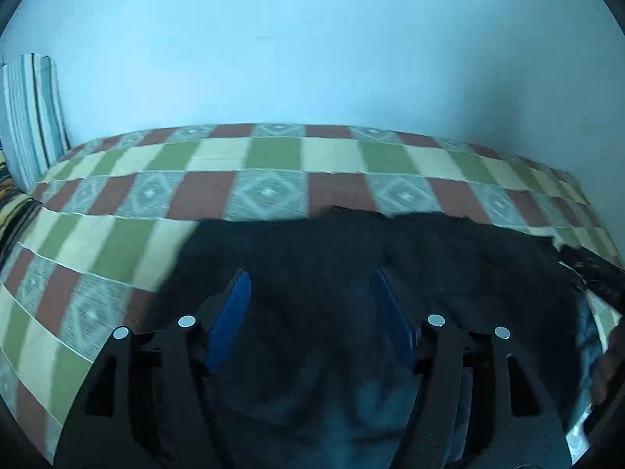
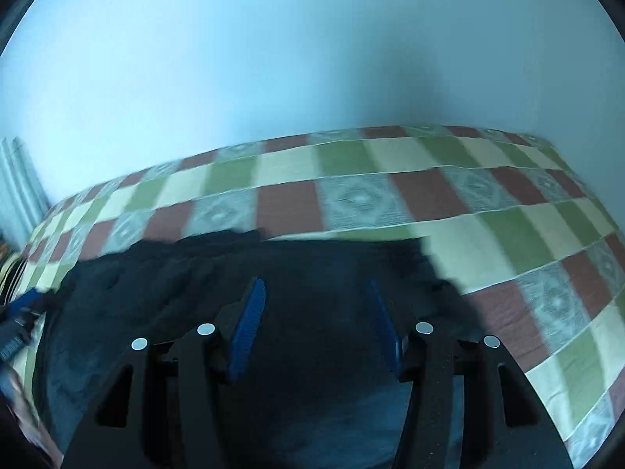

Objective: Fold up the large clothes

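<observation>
While both claws hang over the bed (image 1: 97,234), a dark garment (image 1: 351,258) is seen spread beneath and ahead of them on the checked bedcover (image 2: 508,242). The left claw (image 1: 310,312) is held wide open, its blue fingers (image 1: 230,320) well apart, and nothing is gripped between them; dark cloth fills the gap below. The right claw (image 2: 316,324) is likewise held wide open and empty, with the same garment lying under its blue fingers (image 2: 248,328).

From the left claw, the cloth is seen to run ahead and off to the right, with its left edge just beyond the left finger and bare bedcover past it. From the right claw, the mirror case is seen: the cloth stretches ahead and to the left, its right edge just beyond the right finger. The long axis of the garment is therefore judged to lie crosswise, from one claw to the other, with its far hem parallel to the wall (image 1: 312,58). Each claw is judged nearest to its own end of the garment, so neither is favoured. Whether the fingertips touch the cloth cannot be told. A striped pillow (image 1: 31,117) is seen far off to the left, against the wall.

A two-ended grasp is judged likely, each claw closing on cloth directly below.
</observation>
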